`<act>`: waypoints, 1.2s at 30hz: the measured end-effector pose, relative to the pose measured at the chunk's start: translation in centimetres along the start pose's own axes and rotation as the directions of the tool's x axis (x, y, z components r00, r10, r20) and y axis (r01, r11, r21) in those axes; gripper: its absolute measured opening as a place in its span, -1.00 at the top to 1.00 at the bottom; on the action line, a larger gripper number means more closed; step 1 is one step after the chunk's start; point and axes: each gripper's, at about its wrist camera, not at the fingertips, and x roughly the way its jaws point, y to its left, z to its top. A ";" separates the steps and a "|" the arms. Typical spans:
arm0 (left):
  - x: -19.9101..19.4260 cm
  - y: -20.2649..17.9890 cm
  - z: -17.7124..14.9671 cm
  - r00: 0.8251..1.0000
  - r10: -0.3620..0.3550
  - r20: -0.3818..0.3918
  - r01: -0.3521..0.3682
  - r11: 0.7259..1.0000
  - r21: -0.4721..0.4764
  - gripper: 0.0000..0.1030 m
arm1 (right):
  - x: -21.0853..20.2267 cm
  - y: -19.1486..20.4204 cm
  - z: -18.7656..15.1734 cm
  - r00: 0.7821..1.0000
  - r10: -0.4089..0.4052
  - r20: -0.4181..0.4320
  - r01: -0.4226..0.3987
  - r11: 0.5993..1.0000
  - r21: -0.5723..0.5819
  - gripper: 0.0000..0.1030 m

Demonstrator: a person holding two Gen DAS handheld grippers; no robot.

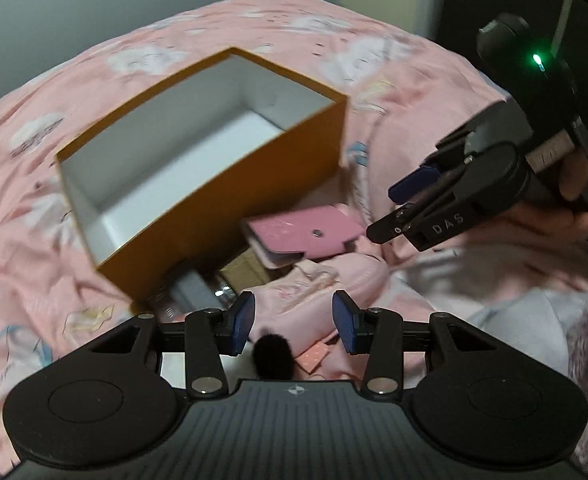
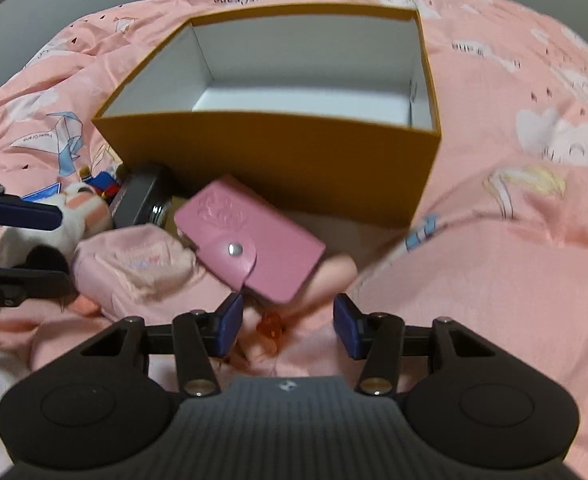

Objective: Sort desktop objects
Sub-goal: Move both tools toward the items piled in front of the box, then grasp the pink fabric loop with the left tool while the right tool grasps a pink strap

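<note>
An open orange box [image 1: 230, 216] with a white, empty inside stands on a pink bedspread; it also shows in the right wrist view [image 2: 278, 160]. A pink snap wallet [image 1: 302, 232] lies just in front of it, also in the right wrist view [image 2: 250, 248]. My left gripper [image 1: 293, 320] is open and empty above pink folds and a plush toy [image 1: 272, 356]. My right gripper [image 2: 287, 322] is open and empty, just short of the wallet; it shows from the side in the left wrist view [image 1: 390, 212]. A small orange piece [image 2: 271, 326] lies between its fingers.
Beside the box lie a dark glass jar [image 2: 142, 200], a tan carton [image 1: 246, 272], a white and pink plush toy [image 2: 70, 220] and small coloured toys [image 2: 102, 184]. The rumpled bedspread [image 2: 514, 220] spreads to the right. A grey wall [image 1: 94, 8] stands behind.
</note>
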 end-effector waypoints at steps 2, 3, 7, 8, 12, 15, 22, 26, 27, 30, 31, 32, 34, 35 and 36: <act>0.3 -0.6 0.2 1.000 -0.016 -0.004 0.016 0.999 0.040 -0.06 | 0.2 -0.6 -0.5 0.999 0.032 -0.013 -0.031 0.999 0.040 -0.01; 0.5 -1.0 0.4 1.000 -0.025 -0.005 0.026 0.998 0.060 -0.08 | 0.2 -0.7 -0.8 0.999 0.039 -0.017 -0.038 0.998 0.052 0.03; 1.8 -3.1 1.3 0.997 -0.070 -0.022 0.072 0.987 0.146 -0.11 | 0.3 -0.7 -1.3 1.000 -0.001 -0.015 0.002 1.000 0.029 0.28; 2.4 -3.7 1.5 0.997 -0.069 -0.038 0.074 0.982 0.175 -0.11 | 0.3 -0.7 -1.3 1.000 -0.005 -0.016 0.006 1.000 0.017 0.30; 4.5 -5.5 1.9 0.998 -0.008 -0.066 0.024 0.970 0.243 -0.11 | 0.1 -1.1 -1.4 1.000 0.006 -0.015 -0.006 1.000 0.014 0.30; 5.3 -5.7 2.0 0.996 0.022 -0.088 -0.001 0.971 0.237 -0.11 | 0.0 -1.4 -1.7 1.000 0.013 -0.002 -0.013 1.000 0.019 0.26; 6.2 -5.2 1.9 0.995 0.037 -0.094 -0.027 0.994 0.108 0.08 | 0.7 -0.7 -2.0 1.000 0.011 0.011 -0.011 1.000 0.005 0.21; 4.9 -3.8 1.9 0.998 0.018 -0.067 -0.019 1.000 -0.009 0.24 | 0.5 -0.6 -1.9 1.000 0.010 0.014 -0.010 1.000 0.010 0.21; 4.3 -3.2 1.8 0.999 0.016 -0.051 -0.019 0.999 -0.047 0.26 | 0.5 -0.6 -1.9 1.000 0.008 0.015 -0.008 1.000 0.009 0.21; 2.6 -1.7 1.4 1.000 0.022 0.001 -0.022 0.990 -0.138 0.48 | 0.4 -0.1 -1.7 1.000 0.008 0.021 -0.008 1.000 -0.001 0.21; 2.1 -1.3 1.3 0.999 0.028 0.015 -0.026 0.986 -0.165 0.64 | 0.5 0.2 -1.6 1.000 0.015 0.022 -0.014 1.000 -0.008 0.21; 1.5 -0.8 1.2 0.999 0.040 0.030 -0.033 0.980 -0.196 0.64 | 0.5 0.5 -1.6 0.999 0.022 0.023 -0.022 1.000 -0.016 0.21; 0.6 0.1 0.9 0.997 0.061 0.051 -0.047 0.968 -0.245 0.64 | 0.7 1.3 -1.3 0.999 0.041 0.025 -0.040 0.999 -0.034 0.22; 0.3 0.6 0.7 0.997 0.062 0.053 -0.046 0.962 -0.268 0.67 | 0.8 1.7 -1.1 0.998 0.050 0.027 -0.049 0.998 -0.041 0.22; 0.2 1.1 0.5 0.996 0.068 0.051 -0.050 0.955 -0.292 0.68 | 1.0 2.1 -0.9 0.998 0.062 0.028 -0.061 0.997 -0.049 0.22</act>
